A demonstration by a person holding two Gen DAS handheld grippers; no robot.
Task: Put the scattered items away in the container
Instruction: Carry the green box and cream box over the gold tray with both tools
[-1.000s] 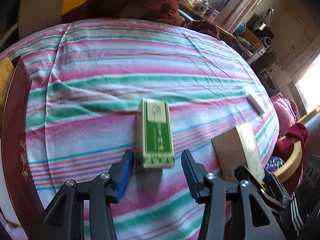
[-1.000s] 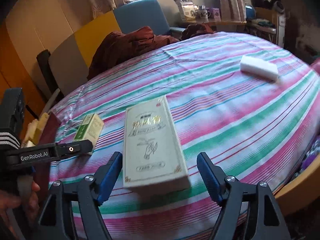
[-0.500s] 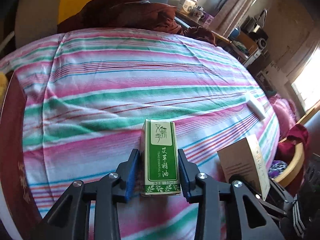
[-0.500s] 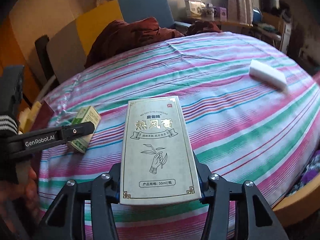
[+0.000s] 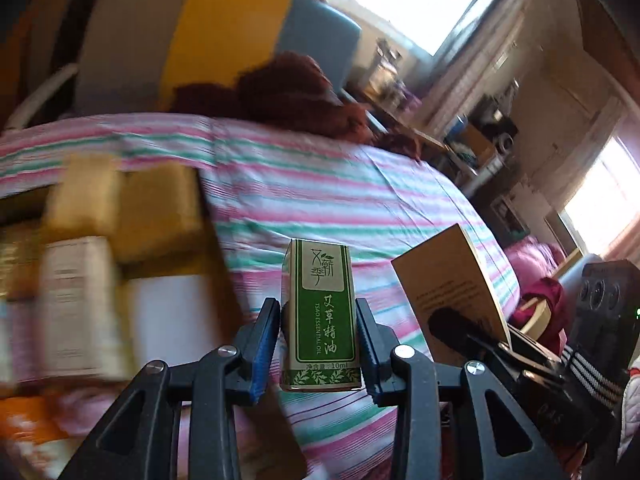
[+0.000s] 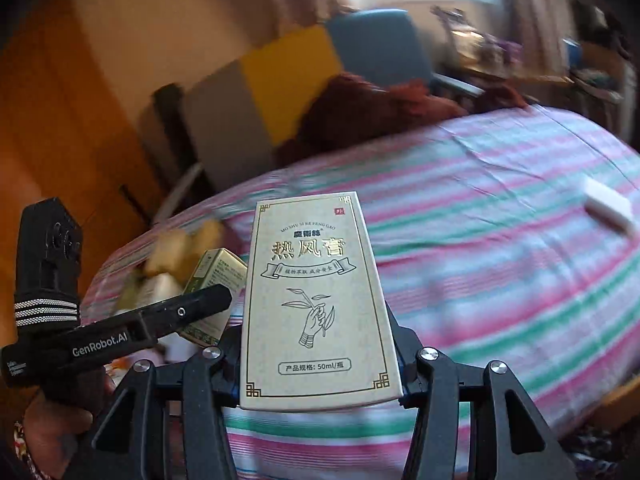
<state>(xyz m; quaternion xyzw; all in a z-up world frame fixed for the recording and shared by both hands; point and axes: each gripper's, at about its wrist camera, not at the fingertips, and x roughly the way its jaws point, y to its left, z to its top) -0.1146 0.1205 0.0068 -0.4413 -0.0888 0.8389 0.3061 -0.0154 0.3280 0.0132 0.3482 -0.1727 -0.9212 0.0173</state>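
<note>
My left gripper [image 5: 318, 344] is shut on a small green essential-oil box [image 5: 322, 316] and holds it above the striped bedspread [image 5: 320, 184]. My right gripper [image 6: 320, 364] is shut on a large cream box with gold print [image 6: 318, 300], also lifted. The cream box shows in the left wrist view [image 5: 448, 280], and the green box shows in the right wrist view [image 6: 216, 280]. A container [image 5: 216, 248] holding several boxes lies blurred at the left, beside the green box.
A white block [image 6: 608, 208] lies on the bedspread at the far right. A dark red garment [image 5: 288, 96] is heaped at the far edge, with colored chairs [image 6: 376, 48] behind it.
Both grippers closed on their boxes and lifted them off the bedspread. They have swung left, bringing the container into the left wrist view.
</note>
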